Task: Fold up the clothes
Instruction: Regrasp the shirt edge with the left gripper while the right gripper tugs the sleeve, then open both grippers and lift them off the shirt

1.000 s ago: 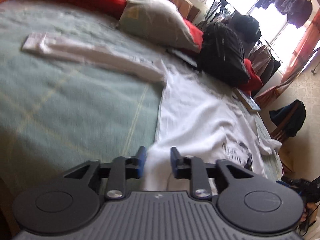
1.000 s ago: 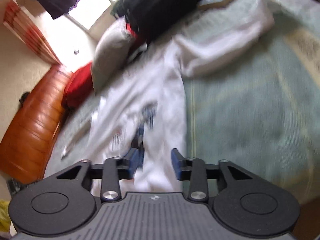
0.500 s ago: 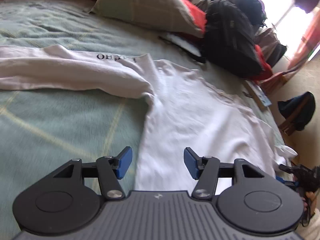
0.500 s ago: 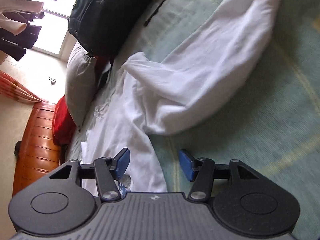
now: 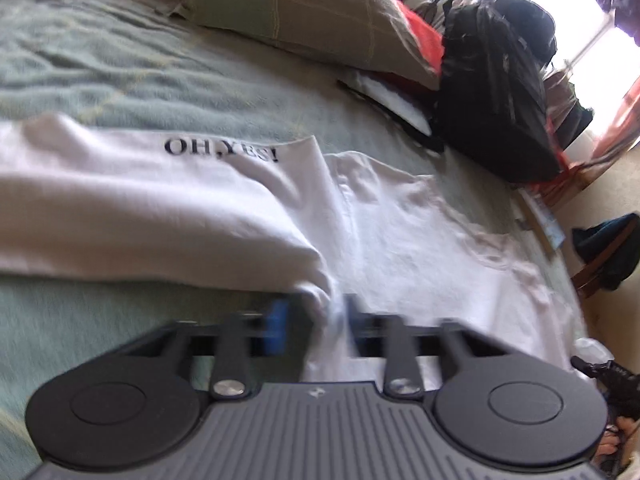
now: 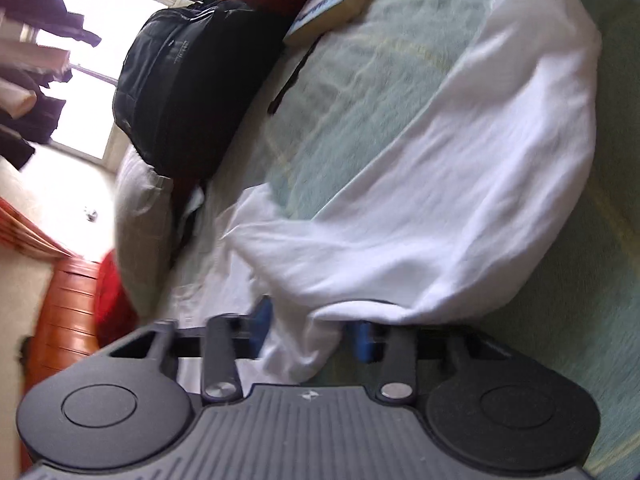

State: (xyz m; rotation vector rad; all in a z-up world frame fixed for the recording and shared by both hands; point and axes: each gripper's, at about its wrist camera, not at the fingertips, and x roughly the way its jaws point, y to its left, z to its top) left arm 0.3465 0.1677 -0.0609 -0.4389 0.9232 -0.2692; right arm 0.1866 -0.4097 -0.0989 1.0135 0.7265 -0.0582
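Left wrist view: one green blanket [image 5: 120, 72]; one white sweatshirt [image 5: 400, 232] spread on it, printed "OH, YES!"; one pillow [image 5: 312, 12] far; one black backpack [image 5: 488, 92] far right. Left gripper [image 5: 316, 326], blurred, pads partly apart, fabric bunched between. Right gripper [image 6: 312, 330] likewise straddles a sleeve fold; grip unclear.

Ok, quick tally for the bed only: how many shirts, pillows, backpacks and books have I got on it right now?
White shirt: 1
Grey-green pillow: 1
Black backpack: 1
Book: 1
Total: 4
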